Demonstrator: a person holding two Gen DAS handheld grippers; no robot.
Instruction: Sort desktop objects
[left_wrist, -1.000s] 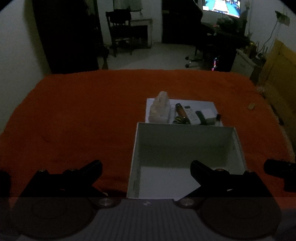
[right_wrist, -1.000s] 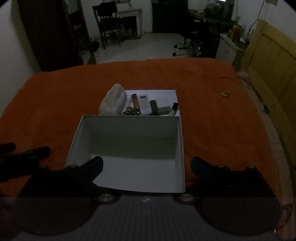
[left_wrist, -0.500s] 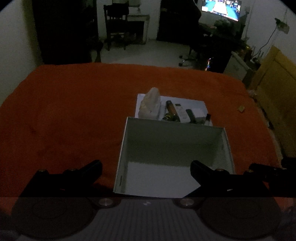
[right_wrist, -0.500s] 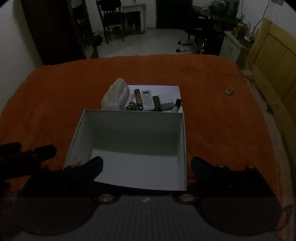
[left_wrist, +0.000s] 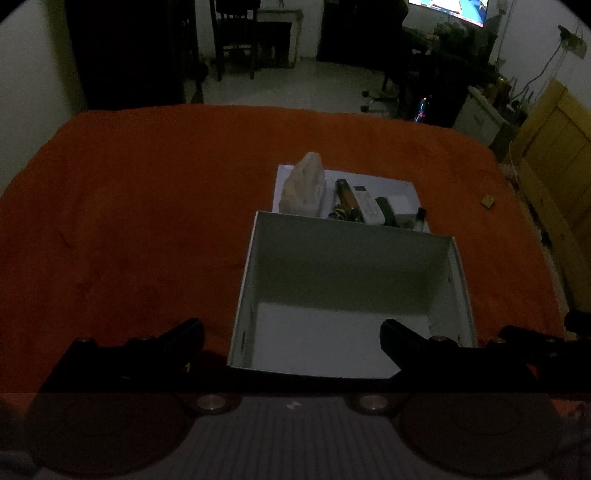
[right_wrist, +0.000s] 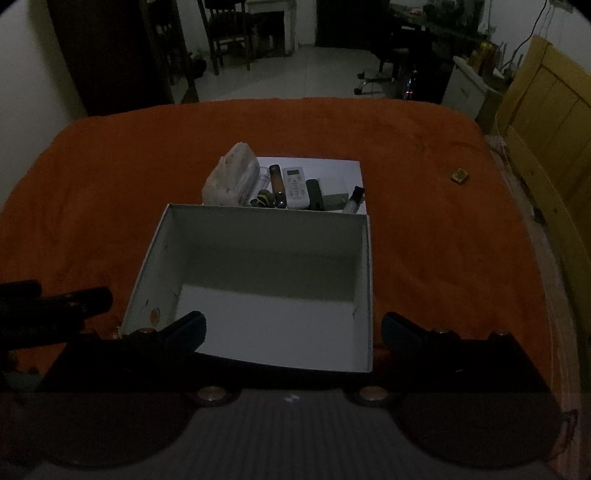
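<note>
An empty white box (left_wrist: 347, 291) (right_wrist: 266, 284) sits on the orange cloth. Behind it lies a flat white lid (left_wrist: 402, 188) (right_wrist: 328, 164) with a pale tissue pack (left_wrist: 304, 186) (right_wrist: 232, 177), a brown tube (right_wrist: 276, 181), a white remote (left_wrist: 367, 205) (right_wrist: 295, 186), a dark bar (right_wrist: 314, 192), a white adapter (right_wrist: 334, 188) and a small vial (right_wrist: 354, 199). My left gripper (left_wrist: 291, 334) is open at the box's near left corner, holding nothing. The right gripper (right_wrist: 293, 328) is open over the box's near edge, also holding nothing. Each view shows the other gripper as a dark shape at its edge.
A small yellowish object (left_wrist: 487, 201) (right_wrist: 460, 174) lies on the cloth at the far right. A wooden headboard (right_wrist: 554, 122) runs along the right side. Beyond the cloth are a chair (right_wrist: 229, 33), a tiled floor and a lit screen (left_wrist: 450, 9).
Both grippers have tilted and crept forward, so the box and lid sit lower and larger in view. Nothing was taken hold of; both stay open.
</note>
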